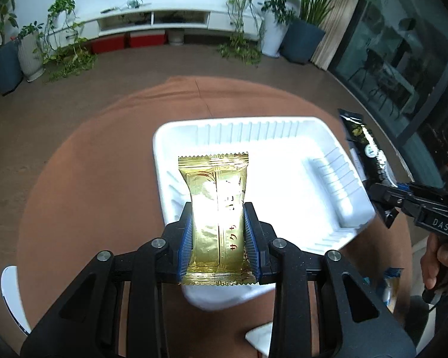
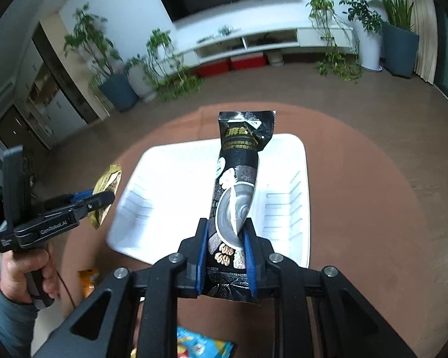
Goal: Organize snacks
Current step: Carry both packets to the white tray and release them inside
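Both grippers were carrying: left gripper clamped the gold packet, right gripper the black sachet, next needing release into the white tray.

Gold foil snack packet and black snack sachet, both above empty white tray

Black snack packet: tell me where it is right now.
The black snack packet is clamped in the right gripper, held above the empty white tray on the round brown table. In the left wrist view it shows at the right, beyond the tray's edge.
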A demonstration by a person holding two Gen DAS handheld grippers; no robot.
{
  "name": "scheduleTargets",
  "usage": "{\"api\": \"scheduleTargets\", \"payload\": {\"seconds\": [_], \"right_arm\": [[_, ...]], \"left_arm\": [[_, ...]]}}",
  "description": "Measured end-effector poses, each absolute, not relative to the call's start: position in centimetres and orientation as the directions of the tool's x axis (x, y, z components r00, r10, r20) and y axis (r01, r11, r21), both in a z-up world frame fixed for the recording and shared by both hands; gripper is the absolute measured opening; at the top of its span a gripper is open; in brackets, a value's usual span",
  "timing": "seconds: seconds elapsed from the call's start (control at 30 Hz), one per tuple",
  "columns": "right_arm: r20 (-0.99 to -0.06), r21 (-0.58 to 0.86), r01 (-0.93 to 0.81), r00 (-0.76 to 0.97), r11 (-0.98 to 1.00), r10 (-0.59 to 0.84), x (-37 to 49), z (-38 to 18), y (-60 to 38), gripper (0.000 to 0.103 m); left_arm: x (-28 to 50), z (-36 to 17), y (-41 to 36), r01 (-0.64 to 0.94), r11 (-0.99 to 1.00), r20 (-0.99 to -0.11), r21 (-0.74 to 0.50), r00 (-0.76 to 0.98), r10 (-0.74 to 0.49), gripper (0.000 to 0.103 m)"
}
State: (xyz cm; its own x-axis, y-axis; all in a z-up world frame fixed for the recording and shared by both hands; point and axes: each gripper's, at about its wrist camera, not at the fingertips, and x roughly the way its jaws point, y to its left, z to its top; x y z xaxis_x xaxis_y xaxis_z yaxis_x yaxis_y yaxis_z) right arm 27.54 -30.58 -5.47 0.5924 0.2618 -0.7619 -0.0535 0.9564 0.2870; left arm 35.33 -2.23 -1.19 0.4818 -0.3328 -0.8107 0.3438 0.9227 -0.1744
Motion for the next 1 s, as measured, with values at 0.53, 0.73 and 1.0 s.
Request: {"api": "scheduleTargets", "payload": {"seconds": [0.53,0.73,1.0], "right_arm": [[-0.845,0.222,-0.034,0.492,0.974,0.21,31.3,-10.6,-29.7,0.024],[-0.852,0.191,-0.041,0.489,0.981,0.186,31.0,-10.6,-29.2,0.027],[-0.814,0.155,-0.028,0.562,0.988,0.143,29.2,-7.3,-29.4,0.047]], "left_arm": [[39.0,-8.6,-7.0,0.358,0.929,-0.873,-0.093,0.419,-0.249,0.029],[39.4,-10.2,-9.3,0.352,0.934,-0.871,-0.064,0.436,-0.224,0.03],[38.9,-7.2,-8.5,0.346,0.932,-0.822,-0.111,0.495,-0.282,0.03]]}}
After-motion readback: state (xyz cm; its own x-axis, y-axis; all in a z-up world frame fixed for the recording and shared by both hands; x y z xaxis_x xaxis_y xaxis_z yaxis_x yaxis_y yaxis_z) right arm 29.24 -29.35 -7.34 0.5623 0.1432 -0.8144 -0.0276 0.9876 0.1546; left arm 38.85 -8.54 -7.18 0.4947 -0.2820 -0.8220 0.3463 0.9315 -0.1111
